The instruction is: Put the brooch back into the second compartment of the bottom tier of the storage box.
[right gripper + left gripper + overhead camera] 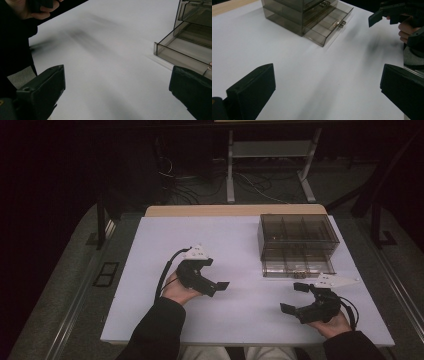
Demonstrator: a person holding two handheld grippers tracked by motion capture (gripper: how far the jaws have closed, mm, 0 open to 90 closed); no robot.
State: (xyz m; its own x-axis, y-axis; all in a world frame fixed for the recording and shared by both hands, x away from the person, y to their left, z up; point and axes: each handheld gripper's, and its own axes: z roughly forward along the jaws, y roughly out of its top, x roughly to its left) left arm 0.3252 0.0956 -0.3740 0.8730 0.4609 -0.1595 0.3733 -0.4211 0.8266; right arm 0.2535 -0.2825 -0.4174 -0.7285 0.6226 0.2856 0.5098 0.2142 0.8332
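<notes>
I am holding my left gripper (220, 281) and right gripper (295, 297) jaws apart, empty, above the white desk (200, 240) near its front edge. The smoky transparent plastic drawer box (297, 237) is sitting toward the far right corner, its bottom drawer (295, 268) pulled open.

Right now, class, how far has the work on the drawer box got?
Done: the bottom drawer of the smoked drawer box stands pulled out. In hand: nothing; the left hand-held gripper and right hand-held gripper are open, apart from it. Left: probably closing it.
</notes>
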